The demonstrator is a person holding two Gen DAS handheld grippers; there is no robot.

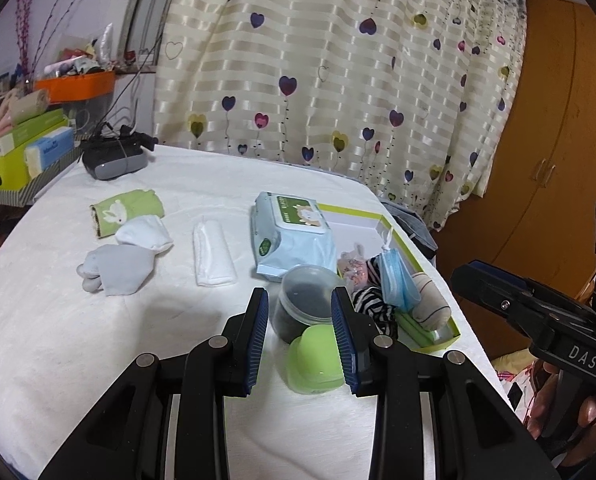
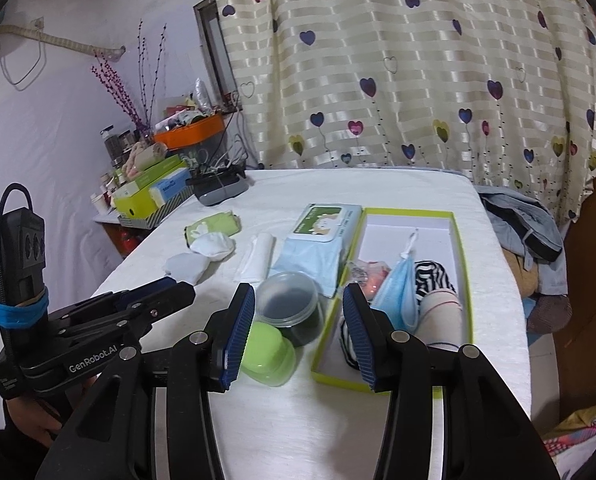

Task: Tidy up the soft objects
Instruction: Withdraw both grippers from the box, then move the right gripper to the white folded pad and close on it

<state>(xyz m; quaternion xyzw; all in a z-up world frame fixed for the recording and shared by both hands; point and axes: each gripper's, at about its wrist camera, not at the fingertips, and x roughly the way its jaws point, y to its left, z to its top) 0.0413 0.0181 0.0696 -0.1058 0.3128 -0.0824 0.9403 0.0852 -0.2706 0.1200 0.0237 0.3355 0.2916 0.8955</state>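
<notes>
Both hand-held grippers are spread apart and holding nothing. Left hand-held gripper point(image 1: 300, 334) hovers low over the white surface point(image 1: 98, 340), its blue pads framing a clear jar point(image 1: 304, 300) of dark contents and a lime-green lid point(image 1: 316, 360) lying just in front of the jar. Right hand-held gripper point(image 2: 298, 334) sits beside it, one finger over the lid, the other over the near end of the green-rimmed box point(image 2: 460, 248).

Already in the box (near half only, far half bare white): a blue face mask point(image 2: 396, 292), a black-and-white striped cloth point(image 2: 436, 276), a beige roll point(image 2: 442, 316) and a small pinkish crumpled item point(image 2: 372, 276), all bunched together and touching.

Still out on the surface, left of the box:
- wet-wipes pack point(image 1: 290, 236), leaning against the box's left wall
- folded white towel point(image 1: 212, 256), lying flat, apart from the pack
- white sock point(image 1: 146, 234) overlapping the edge of a green rolled cloth point(image 1: 126, 210) with a rabbit print
- grey sock point(image 1: 116, 266), just in front of the white one, touching it

A dark headset-like device point(image 1: 114, 156) sits at the far left corner of the surface. Heart-print curtain point(image 1: 338, 80) hangs behind, stacked boxes and an orange tray point(image 1: 76, 84) to the far left.
</notes>
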